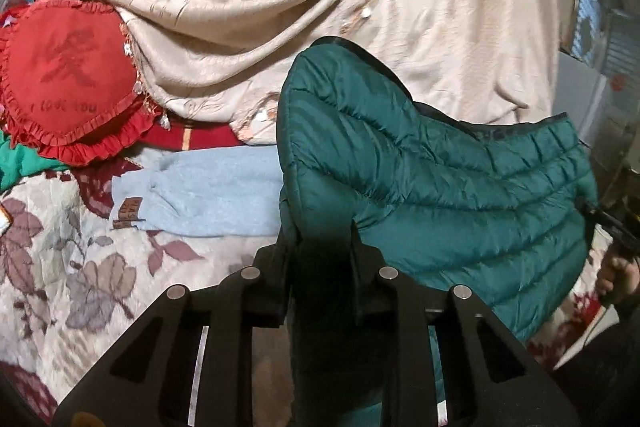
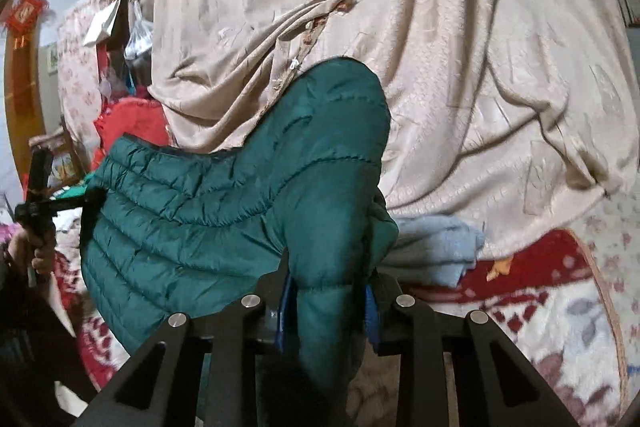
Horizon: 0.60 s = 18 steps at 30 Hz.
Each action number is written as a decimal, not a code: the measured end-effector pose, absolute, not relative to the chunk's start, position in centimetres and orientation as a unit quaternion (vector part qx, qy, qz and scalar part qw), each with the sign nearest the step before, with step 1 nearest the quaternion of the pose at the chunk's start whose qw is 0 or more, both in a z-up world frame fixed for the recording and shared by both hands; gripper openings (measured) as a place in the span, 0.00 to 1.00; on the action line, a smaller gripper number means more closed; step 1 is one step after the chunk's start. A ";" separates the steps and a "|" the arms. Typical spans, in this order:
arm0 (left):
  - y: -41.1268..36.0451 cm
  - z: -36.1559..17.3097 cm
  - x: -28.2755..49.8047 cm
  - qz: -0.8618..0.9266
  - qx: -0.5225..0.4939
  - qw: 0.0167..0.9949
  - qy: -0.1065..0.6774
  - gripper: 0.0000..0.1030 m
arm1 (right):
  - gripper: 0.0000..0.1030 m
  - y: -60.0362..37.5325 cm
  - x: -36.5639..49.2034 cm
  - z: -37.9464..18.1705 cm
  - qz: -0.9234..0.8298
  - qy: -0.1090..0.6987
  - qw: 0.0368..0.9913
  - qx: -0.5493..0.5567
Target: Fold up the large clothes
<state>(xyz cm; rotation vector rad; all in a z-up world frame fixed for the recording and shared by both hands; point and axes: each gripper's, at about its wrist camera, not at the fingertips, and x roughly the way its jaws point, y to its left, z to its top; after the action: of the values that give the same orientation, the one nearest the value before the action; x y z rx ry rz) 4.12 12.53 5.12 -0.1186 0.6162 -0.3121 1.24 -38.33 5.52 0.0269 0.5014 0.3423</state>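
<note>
1. Left wrist view: the left gripper (image 1: 322,247) is clamped on an edge of the green jacket (image 1: 440,195), fabric bunched between its fingers. The jacket hangs lifted off the floral blanket (image 1: 60,267) and sags in a span toward the right gripper (image 1: 600,217), seen at the jacket's far edge with the person's hand (image 1: 618,277) below it. Behind the jacket lies a beige cloth (image 1: 280,27); beside the jacket, toward the red pillow (image 1: 68,79), lies a pale blue sweater (image 1: 212,199).

2. Right wrist view: the right gripper (image 2: 328,291) pinches a thick roll of the jacket (image 2: 208,223) between its blue pads (image 2: 370,311). The jacket stretches away to the left gripper (image 2: 94,201), which meets its far edge. The sweater (image 2: 432,251) lies just beyond the jacket, under the beige cloth (image 2: 480,87).

3. Handling, as a judgement: the quilted shell looks light, puffy and slick, so it will likely spring open and slide. Hems or seam lines should grip better than the padded middle, and each fold will need pressing flat.
</note>
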 end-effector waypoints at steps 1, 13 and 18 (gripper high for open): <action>12.5 5.0 3.7 -0.155 -0.061 0.937 0.306 0.22 | 0.27 -38.6 1.1 5.3 0.170 0.253 0.952 0.017; 11.8 3.0 3.5 -0.122 -0.054 0.932 0.337 0.18 | 0.29 -38.1 2.9 2.5 0.160 0.334 0.928 0.040; 11.0 2.0 4.3 -0.087 -0.033 0.931 0.353 0.24 | 0.48 -39.3 4.9 0.9 0.102 0.383 0.915 0.082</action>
<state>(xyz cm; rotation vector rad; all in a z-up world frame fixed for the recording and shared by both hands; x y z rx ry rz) 4.35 10.97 1.99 -0.0675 0.7219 -0.1778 4.93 -39.31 0.91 0.1687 0.7879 0.2108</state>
